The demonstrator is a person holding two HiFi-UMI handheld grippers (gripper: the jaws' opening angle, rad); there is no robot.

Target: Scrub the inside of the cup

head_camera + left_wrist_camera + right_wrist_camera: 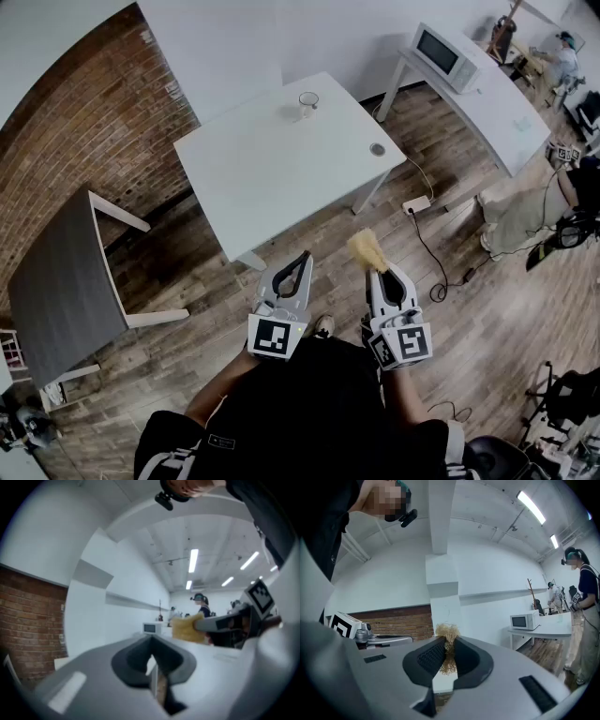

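Observation:
A clear glass cup (307,104) stands near the far edge of the white table (272,178), well away from both grippers. My right gripper (378,270) is shut on a yellow fibrous scrubber (366,248), whose tuft (446,632) sticks out past the pads. My left gripper (304,257) is shut with nothing in it, level with the right one. Both hover over the wooden floor in front of the table. In the left gripper view the scrubber (187,627) and the right gripper (213,625) show to the right.
A small round object (377,149) lies on the table's right part. A grey table (56,291) stands at left. A long white counter (506,103) with a microwave (445,56) runs at right. A power strip (416,203) and cable lie on the floor. People stand at far right.

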